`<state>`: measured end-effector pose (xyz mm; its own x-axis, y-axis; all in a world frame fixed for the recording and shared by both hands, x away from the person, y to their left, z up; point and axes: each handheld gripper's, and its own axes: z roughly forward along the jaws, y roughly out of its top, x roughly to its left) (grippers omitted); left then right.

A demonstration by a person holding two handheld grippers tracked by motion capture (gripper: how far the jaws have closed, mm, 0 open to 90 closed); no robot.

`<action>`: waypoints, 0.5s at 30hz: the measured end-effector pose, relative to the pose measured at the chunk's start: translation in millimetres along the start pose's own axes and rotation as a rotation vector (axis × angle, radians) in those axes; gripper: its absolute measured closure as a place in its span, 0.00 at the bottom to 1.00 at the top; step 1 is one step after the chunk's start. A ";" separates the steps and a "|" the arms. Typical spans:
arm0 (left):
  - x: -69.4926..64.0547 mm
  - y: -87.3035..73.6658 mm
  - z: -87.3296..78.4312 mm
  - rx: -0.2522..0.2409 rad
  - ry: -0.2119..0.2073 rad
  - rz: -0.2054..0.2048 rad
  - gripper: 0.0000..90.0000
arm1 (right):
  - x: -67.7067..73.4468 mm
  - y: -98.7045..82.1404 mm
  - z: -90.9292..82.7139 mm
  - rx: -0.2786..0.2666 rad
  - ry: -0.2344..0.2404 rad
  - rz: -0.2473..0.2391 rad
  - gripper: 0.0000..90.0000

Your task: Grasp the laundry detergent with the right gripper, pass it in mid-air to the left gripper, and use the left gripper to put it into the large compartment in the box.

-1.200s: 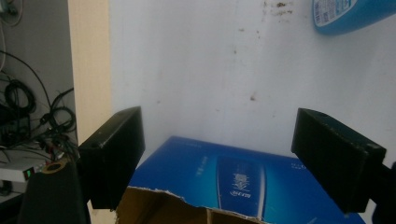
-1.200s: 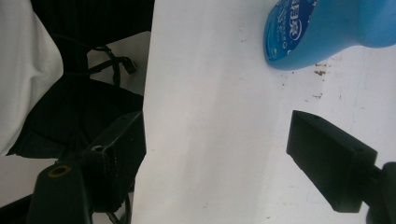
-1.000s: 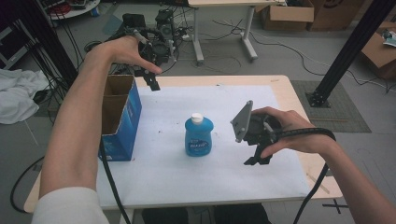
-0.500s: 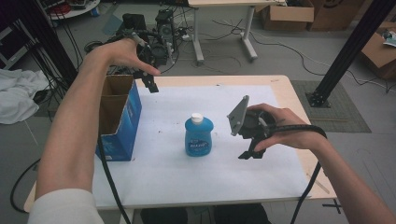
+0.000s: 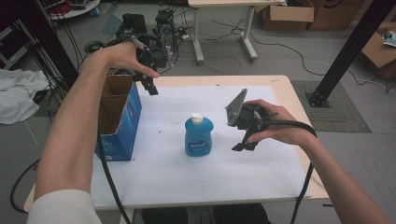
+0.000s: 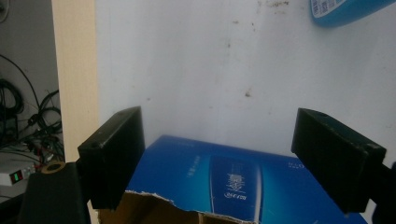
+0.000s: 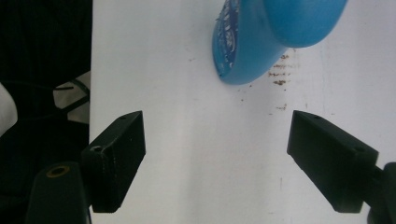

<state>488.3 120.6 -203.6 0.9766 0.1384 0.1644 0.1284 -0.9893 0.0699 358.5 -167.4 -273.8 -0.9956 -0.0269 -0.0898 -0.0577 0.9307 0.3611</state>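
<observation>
Beside bottle (image 5: 198,136) | right gripper (image 5: 243,145) moved closer | fingers apart, empty

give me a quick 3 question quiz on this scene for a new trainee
1. True or false: the blue bottle lies on its side on the white mat.
2. What is between the jaws of the right gripper? A) the bottle cap B) nothing C) a flap of the box
3. Which thing does the left gripper hover beside?

Key
1. False: it stands upright, with its white cap on top.
2. B: the jaws stand wide open over the mat, with the bottle off to one side.
3. The open blue cardboard box at the left edge of the table.
</observation>
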 end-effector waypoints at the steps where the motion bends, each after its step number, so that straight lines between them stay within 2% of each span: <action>1: -0.2 -0.1 0.1 0.000 0.000 0.000 0.20 | -2.5 -0.7 1.4 -0.007 -0.005 0.006 0.21; 8: -1.8 -0.9 -0.5 -0.004 0.003 0.002 0.20 | -19.7 -6.1 13.2 -0.081 -0.025 0.058 0.19; 11: -2.5 -1.1 -0.6 -0.006 0.005 0.004 0.20 | -25.7 -7.5 19.0 -0.124 -0.019 0.064 0.19; 15: -2.8 -0.9 -1.1 -0.004 0.005 0.006 0.20 | -31.1 -6.9 26.0 -0.147 -0.021 0.068 0.18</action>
<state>485.3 121.2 -203.0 0.9764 0.1332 0.1699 0.1222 -0.9898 0.0733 391.9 -163.5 -297.6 -0.9959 0.0430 -0.0791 -0.0022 0.8667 0.4988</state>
